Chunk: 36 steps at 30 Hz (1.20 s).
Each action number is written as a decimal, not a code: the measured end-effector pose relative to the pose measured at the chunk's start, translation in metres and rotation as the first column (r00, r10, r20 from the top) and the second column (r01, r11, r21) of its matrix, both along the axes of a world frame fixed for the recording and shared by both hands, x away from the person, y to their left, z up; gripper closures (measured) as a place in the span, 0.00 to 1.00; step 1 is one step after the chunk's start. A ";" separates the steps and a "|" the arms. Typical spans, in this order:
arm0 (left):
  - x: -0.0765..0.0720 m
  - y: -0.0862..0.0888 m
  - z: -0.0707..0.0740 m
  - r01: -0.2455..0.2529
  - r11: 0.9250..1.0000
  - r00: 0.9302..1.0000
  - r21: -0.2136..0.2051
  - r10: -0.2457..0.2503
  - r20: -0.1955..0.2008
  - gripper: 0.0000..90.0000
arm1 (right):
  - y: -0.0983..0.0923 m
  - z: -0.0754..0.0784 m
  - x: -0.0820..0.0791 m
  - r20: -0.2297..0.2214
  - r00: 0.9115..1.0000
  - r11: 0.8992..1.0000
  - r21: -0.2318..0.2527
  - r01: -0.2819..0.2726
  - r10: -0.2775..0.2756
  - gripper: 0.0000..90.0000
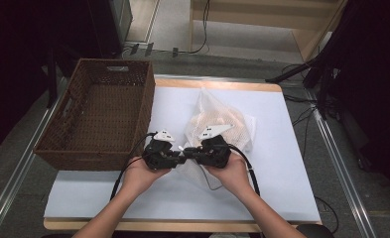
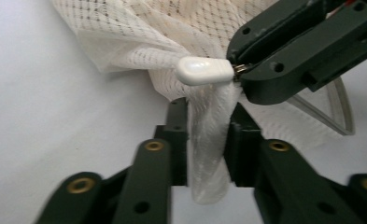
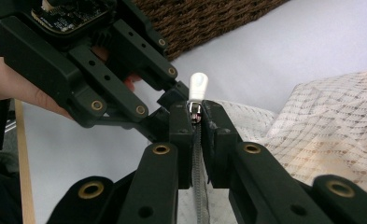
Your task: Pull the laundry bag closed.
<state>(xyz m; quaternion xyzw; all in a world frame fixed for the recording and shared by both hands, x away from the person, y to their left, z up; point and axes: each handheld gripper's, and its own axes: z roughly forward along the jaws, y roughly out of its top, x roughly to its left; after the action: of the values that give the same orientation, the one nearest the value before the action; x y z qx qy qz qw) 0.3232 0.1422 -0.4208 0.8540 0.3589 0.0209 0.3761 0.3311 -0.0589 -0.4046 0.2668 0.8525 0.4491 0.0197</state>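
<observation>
A: High view, near edge first: both forearms come in low, left gripper (image 1: pixel 176 152) and right gripper (image 1: pixel 195 150) meeting nose to nose over the near-left corner of the mesh bag (image 1: pixel 222 126). State of each?

B: Left gripper view: its jaws are pinched on a bunched fold of white mesh (image 2: pixel 209 140), pads pressing the cloth from both sides. Right gripper view: jaws pressed together on the metal slider (image 3: pixel 194 108) of the zipper (image 3: pixel 199 186), the white pull tab (image 3: pixel 198 86) poking up past the tips.

A: Key relation?

B: Zipper track runs along the right gripper's own axis, grey teeth between its jaws, heading back toward the person. Left clamp sits just beyond the tab, so the two grips are almost touching. My guess: left anchors the cloth, right drags the slider along the track.

A: Materials?

B: Bag is soft open-weave netting, tan contents showing through. Tab is smooth rounded plastic. White tabletop (image 1: pixel 282 163). Far left, brown wicker basket (image 1: pixel 148 106), rectangular.
</observation>
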 end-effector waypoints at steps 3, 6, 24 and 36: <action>0.000 0.000 -0.002 0.002 1.000 1.000 0.004 -0.002 -0.007 0.94 | 0.001 0.001 0.000 0.002 1.000 1.000 0.006 -0.019 0.019 0.87; 0.000 0.001 -0.003 0.001 1.000 1.000 0.009 -0.001 -0.008 0.96 | 0.000 0.002 0.000 0.004 1.000 1.000 0.009 -0.020 0.020 0.86; -0.021 0.002 -0.001 0.020 1.000 1.000 -0.009 -0.020 -0.002 0.98 | 0.010 0.006 0.011 -0.028 1.000 1.000 -0.010 0.002 -0.002 1.00; -0.027 0.008 -0.001 0.004 1.000 1.000 -0.027 -0.004 0.002 0.98 | 0.027 0.001 0.011 -0.050 0.998 0.999 -0.007 -0.046 0.045 1.00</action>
<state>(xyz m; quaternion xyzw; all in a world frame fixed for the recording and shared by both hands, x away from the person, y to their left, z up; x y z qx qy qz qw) 0.2964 0.1506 -0.4219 0.8496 0.3572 0.0160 0.3878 0.3417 -0.0318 -0.4035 0.2585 0.8605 0.4390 -0.0109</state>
